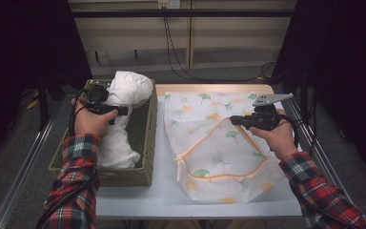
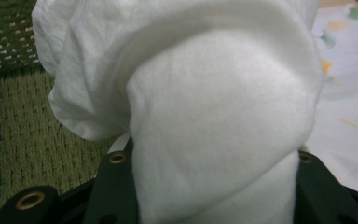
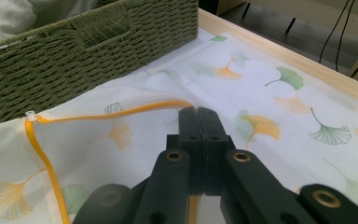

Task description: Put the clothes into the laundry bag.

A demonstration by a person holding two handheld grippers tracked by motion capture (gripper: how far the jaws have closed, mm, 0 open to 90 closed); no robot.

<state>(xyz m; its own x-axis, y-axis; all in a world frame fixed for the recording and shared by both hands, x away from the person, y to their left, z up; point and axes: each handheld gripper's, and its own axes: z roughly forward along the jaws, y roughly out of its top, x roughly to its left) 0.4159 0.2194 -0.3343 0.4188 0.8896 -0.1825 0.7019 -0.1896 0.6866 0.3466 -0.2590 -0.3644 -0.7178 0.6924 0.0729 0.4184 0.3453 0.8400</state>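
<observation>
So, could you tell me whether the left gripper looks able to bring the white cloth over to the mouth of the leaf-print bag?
Probably yes. The left gripper holds the white cloth above the basket, and the right gripper pinches the bag at its orange-edged mouth, holding it up. Nothing stands between them.

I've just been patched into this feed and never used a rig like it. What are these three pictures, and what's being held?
A person in plaid sleeves works at a table with hand-held tongs. The high view looks down from above; the other two come from cameras riding on each pair of tongs. The left tongs grip a white cloth, lifted over a green woven basket; up close, the white cloth bunches between the black jaws. The right tongs are shut on the orange-zipped edge of a leaf-print laundry bag lying flat on the table.
</observation>
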